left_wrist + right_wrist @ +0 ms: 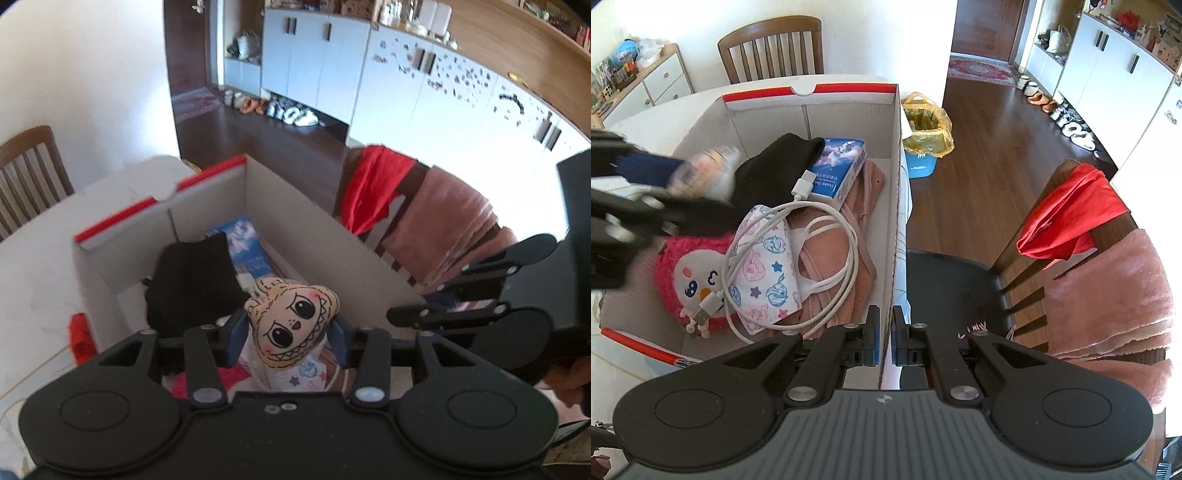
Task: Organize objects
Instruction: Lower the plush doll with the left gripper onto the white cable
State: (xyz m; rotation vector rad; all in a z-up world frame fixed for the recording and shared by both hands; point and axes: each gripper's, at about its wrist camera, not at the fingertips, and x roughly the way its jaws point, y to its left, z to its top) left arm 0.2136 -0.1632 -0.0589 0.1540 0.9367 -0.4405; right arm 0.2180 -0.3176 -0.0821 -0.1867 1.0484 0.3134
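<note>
the left claw [290, 341] gripped a small tan stuffed cartoon-face doll [293, 325] above the open white cardboard box with red-trimmed flaps [849, 107], the doll upright, face toward the camera. the right claw [885, 341] pinched narrowly on the box's side wall.

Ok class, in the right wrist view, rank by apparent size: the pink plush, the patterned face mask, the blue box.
1. pink plush, partly hidden by the left gripper
2. patterned face mask
3. blue box
</note>
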